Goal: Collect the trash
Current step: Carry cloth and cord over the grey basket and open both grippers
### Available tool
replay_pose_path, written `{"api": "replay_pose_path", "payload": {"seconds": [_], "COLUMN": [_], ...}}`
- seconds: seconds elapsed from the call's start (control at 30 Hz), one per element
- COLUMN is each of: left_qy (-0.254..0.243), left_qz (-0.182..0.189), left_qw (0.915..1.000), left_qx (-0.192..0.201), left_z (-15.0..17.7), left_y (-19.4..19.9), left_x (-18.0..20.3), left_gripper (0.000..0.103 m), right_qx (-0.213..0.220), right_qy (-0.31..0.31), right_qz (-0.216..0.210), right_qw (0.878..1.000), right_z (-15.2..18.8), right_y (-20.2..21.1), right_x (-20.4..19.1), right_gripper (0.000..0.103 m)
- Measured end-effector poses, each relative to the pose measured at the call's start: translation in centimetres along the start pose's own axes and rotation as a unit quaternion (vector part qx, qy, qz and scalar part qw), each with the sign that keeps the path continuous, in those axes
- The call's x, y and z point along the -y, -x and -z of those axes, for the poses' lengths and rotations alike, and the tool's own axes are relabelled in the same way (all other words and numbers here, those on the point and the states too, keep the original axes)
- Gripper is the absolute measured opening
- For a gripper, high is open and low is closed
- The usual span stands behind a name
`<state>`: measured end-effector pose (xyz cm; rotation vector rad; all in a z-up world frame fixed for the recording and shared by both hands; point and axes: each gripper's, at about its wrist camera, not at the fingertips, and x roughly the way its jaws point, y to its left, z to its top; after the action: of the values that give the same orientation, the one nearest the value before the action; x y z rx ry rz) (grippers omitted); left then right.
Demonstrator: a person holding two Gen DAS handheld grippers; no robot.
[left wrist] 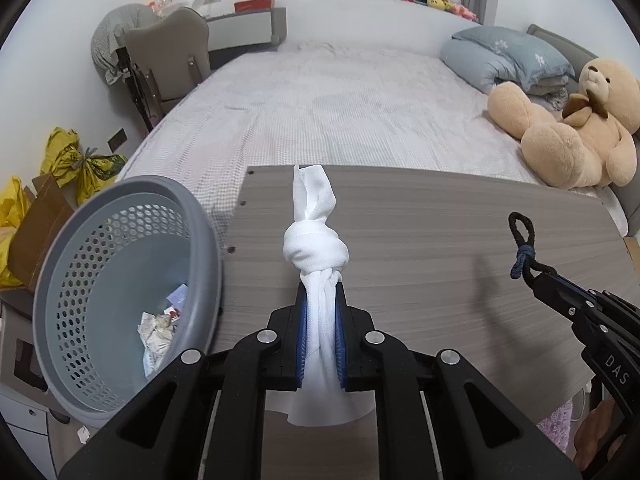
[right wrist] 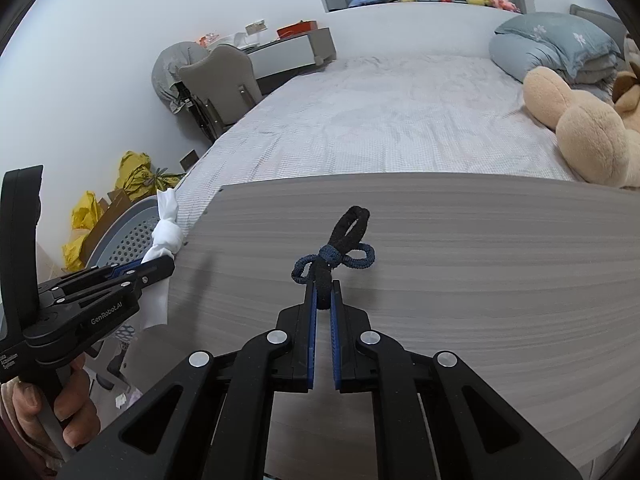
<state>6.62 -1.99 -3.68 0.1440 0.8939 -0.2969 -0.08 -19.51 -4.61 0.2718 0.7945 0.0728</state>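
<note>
My left gripper (left wrist: 321, 292) is shut on a knotted white cloth (left wrist: 314, 246) and holds it above the grey wooden board (left wrist: 420, 240), just right of the grey perforated trash basket (left wrist: 80, 280). The basket holds crumpled paper (left wrist: 158, 330). My right gripper (right wrist: 324, 286) is shut on a knotted black and blue hair tie (right wrist: 334, 254) above the board (right wrist: 440, 260). The right gripper with the hair tie (left wrist: 522, 248) shows at the right of the left wrist view. The left gripper (right wrist: 160, 266) with the cloth (right wrist: 166, 232) shows at the left of the right wrist view, beside the basket (right wrist: 132, 236).
The board lies on a bed (left wrist: 340, 100) with a large teddy bear (left wrist: 568, 128) and blue pillows (left wrist: 508, 56) at the right. A chair (left wrist: 168, 64) stands at the far left. Yellow bags (left wrist: 76, 160) and cardboard (left wrist: 36, 228) sit on the floor behind the basket.
</note>
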Motion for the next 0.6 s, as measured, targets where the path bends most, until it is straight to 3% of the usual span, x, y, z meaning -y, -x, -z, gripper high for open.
{"api": "replay_pose_path", "payload": {"seconds": [0.23, 0.6], "left_qy": [0.017, 0.083], "left_qz": [-0.026, -0.089], "left_qw": [0.9992, 0.9921], "left_qx": [0.026, 0.031], "left_z": [0.4, 1.2], "left_y": [2.3, 3.4], "left_x": [-3.4, -13.5], "left_gripper": [0.012, 0.012], "right_qx": [0.003, -0.016], "right_qy": [0.034, 0.108], "right_qz": [-0.018, -0.087], "right_qw": [0.999, 0.990], "right_z": [-1.2, -4.0], "right_y": [-0.5, -4.7], "right_x": [-3.8, -13.4], "right_gripper": [0.006, 0.006]}}
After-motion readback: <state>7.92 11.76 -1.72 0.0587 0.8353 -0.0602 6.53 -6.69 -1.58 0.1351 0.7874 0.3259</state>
